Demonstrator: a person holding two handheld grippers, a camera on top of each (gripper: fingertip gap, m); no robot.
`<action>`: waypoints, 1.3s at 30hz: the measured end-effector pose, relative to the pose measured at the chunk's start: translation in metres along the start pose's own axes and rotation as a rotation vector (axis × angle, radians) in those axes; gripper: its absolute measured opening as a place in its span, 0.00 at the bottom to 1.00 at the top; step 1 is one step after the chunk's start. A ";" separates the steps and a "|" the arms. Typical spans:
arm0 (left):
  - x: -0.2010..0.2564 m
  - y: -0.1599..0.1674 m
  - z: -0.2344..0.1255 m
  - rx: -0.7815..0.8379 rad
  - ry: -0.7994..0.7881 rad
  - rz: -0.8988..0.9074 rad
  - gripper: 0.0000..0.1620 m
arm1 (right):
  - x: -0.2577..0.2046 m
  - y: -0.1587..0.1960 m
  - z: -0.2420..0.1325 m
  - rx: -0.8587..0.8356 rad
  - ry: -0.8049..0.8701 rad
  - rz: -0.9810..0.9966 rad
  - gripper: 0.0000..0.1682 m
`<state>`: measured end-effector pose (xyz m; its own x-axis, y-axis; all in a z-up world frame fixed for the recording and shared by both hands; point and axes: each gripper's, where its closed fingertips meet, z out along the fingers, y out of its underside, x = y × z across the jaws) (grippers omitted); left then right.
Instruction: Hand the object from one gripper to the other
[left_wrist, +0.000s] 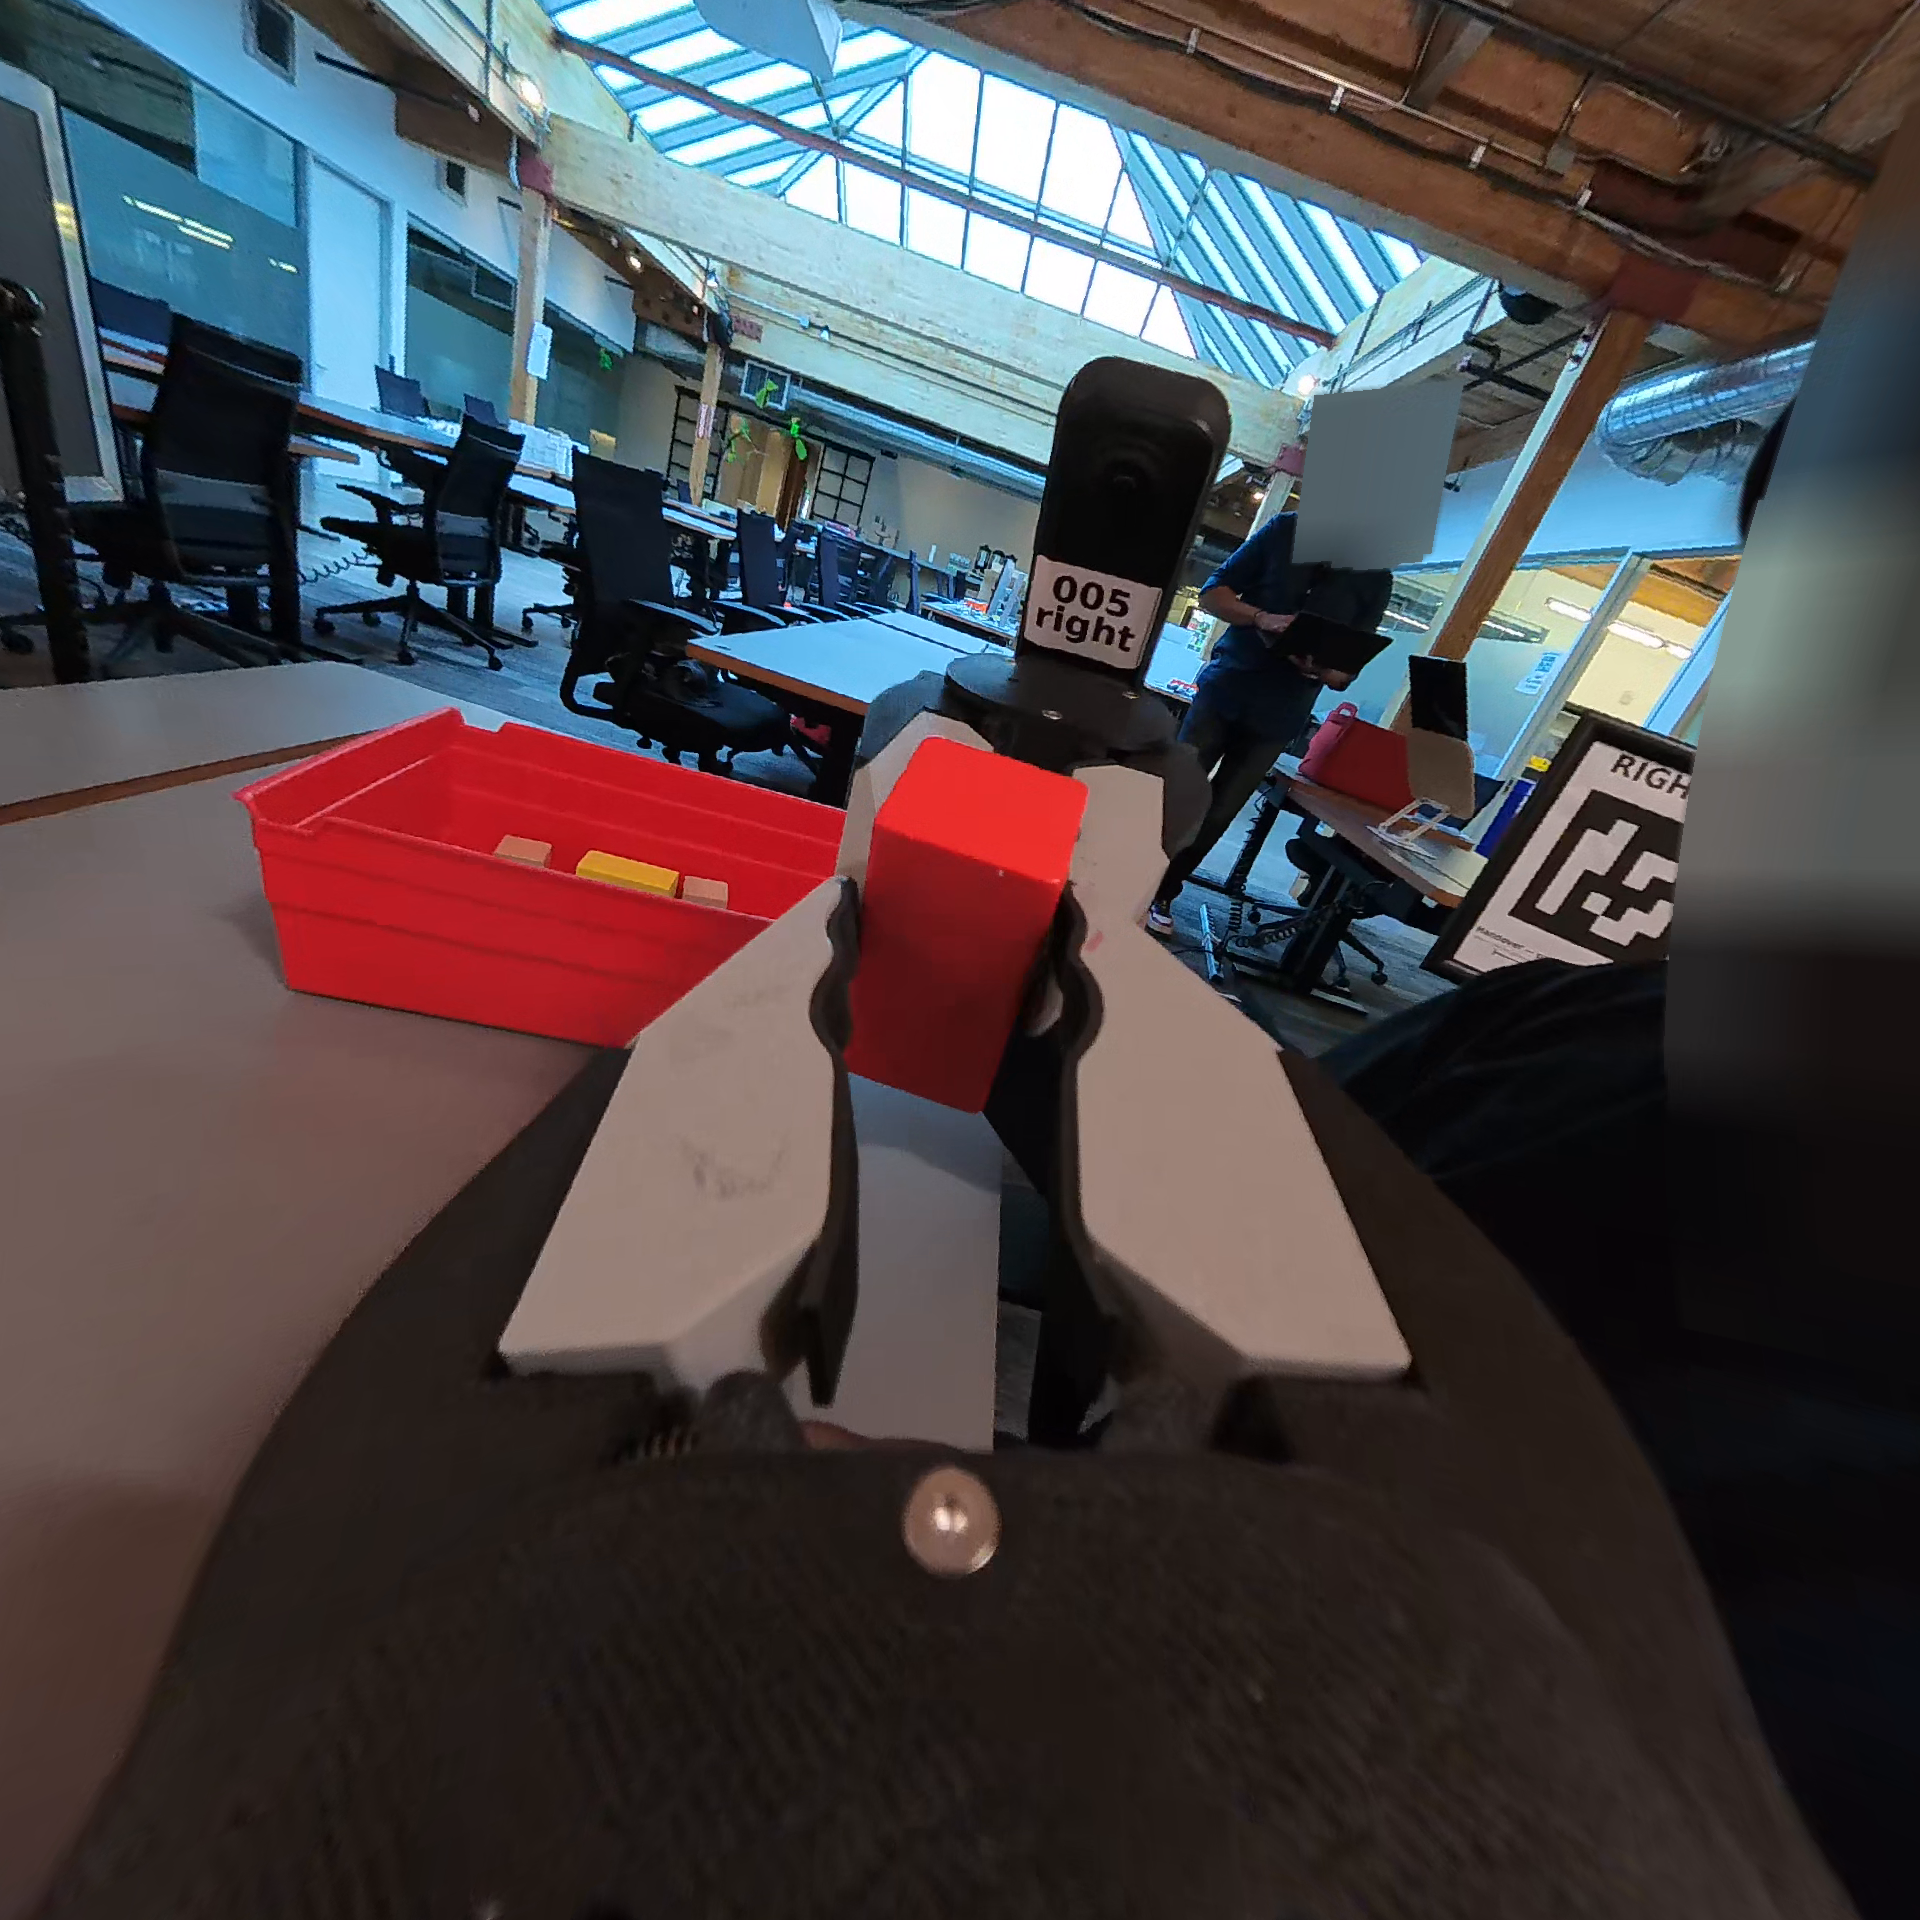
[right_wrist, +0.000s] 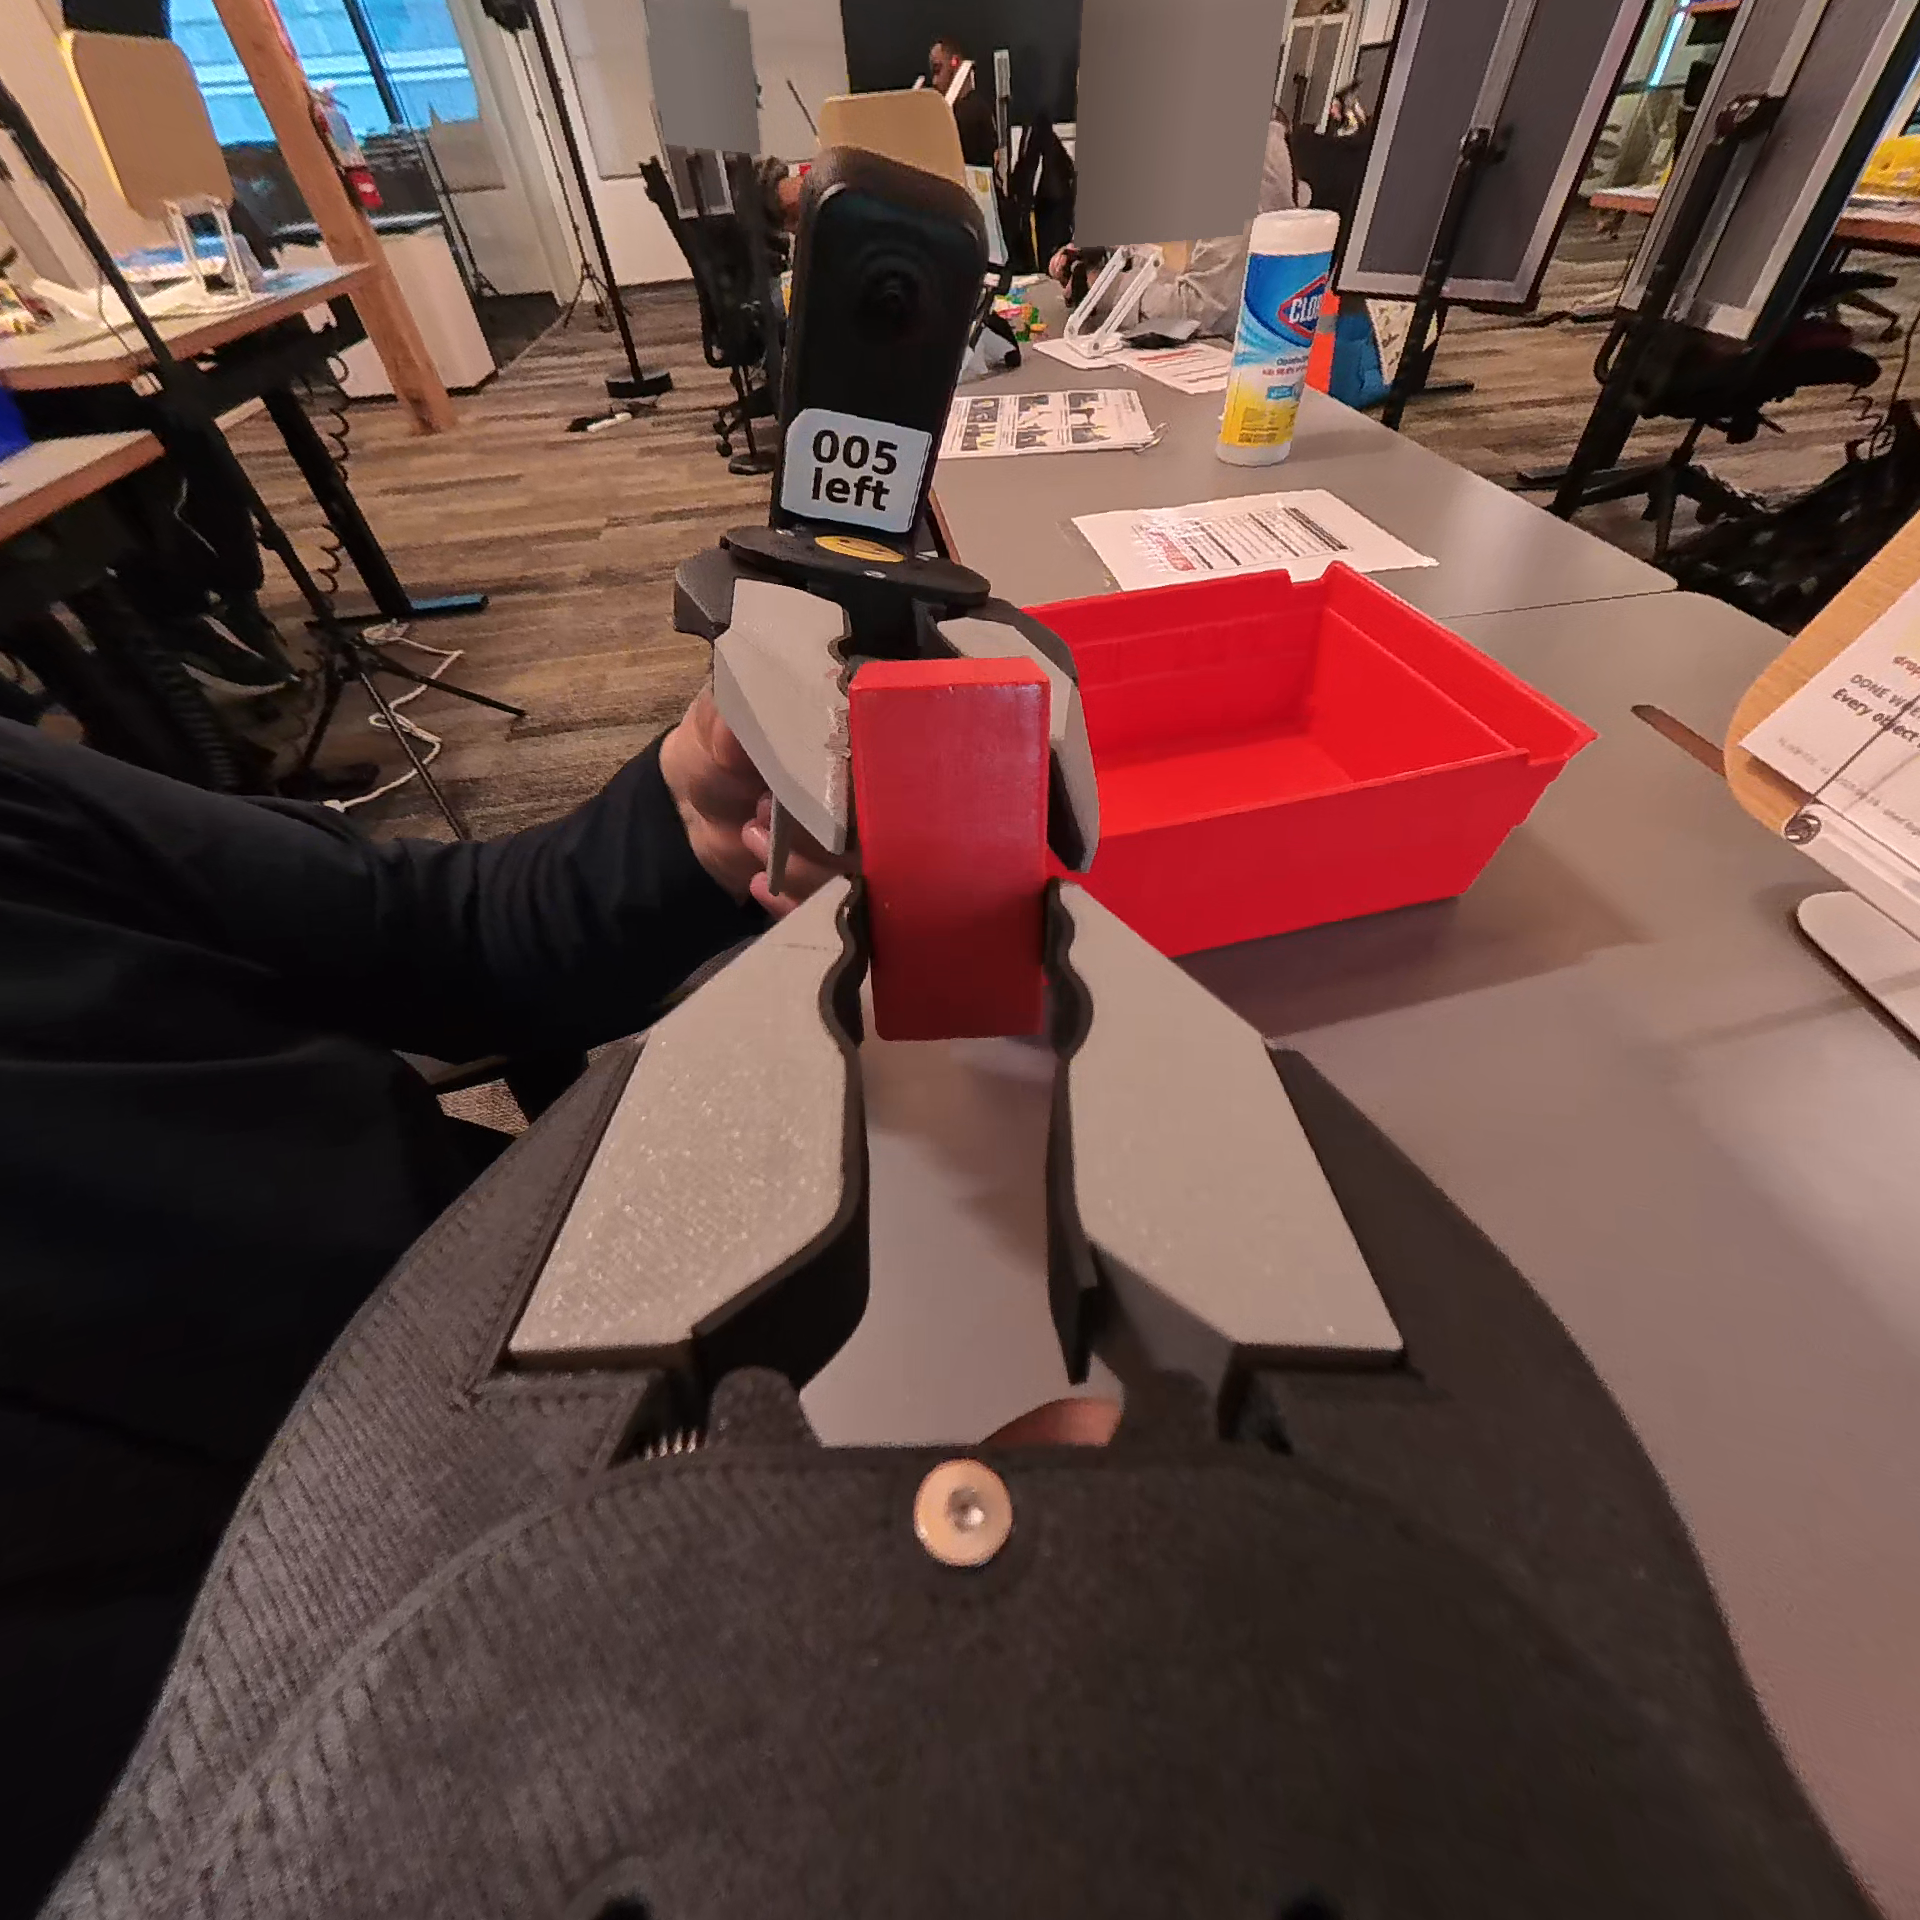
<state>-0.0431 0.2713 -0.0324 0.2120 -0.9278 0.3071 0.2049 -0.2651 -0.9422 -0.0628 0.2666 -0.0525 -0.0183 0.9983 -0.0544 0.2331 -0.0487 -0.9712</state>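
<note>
A red wooden block (left_wrist: 961, 966) stands upright in the air between both grippers, above the grey table's edge. My left gripper (left_wrist: 951, 914) is shut on its lower part in the left wrist view. The right gripper (left_wrist: 987, 821) faces it from behind, with its grey fingers (left_wrist: 1117, 821) against the block's upper sides. In the right wrist view my right gripper (right_wrist: 951, 914) is shut on the lower half of the block (right_wrist: 951, 831). The left gripper (right_wrist: 951, 779), held by a hand, clamps the upper half from the far side.
A red bin (left_wrist: 416, 914) with a yellow block (left_wrist: 627, 871) and small tan blocks sits on the grey table (left_wrist: 156, 1039). Another red bin (right_wrist: 1299, 831), with nothing showing inside, stands right of the grippers. Papers (right_wrist: 1247, 540), a wipes canister (right_wrist: 1273, 332) and a clipboard stand (right_wrist: 1829, 748) lie beyond. Only a small space, under 4 cm, lies between the two pairs of fingers.
</note>
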 end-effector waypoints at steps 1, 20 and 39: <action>0.000 0.001 0.000 -0.003 0.000 -0.010 0.22 | 0.000 0.000 0.000 0.001 -0.002 0.003 0.18; -0.090 0.041 0.013 -0.174 -0.308 0.096 0.15 | 0.185 0.093 -0.199 0.031 0.665 0.324 0.00; -0.058 -0.018 -0.036 -0.096 -0.400 0.221 0.45 | 0.126 0.119 -0.090 -0.442 0.677 0.241 0.34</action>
<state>-0.0935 0.3201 -0.0377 0.5965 -0.7955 0.1069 0.0274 -0.1129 -0.9932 0.0506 0.3891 -0.1539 0.6349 0.7716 0.0394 0.5174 -0.3868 -0.7633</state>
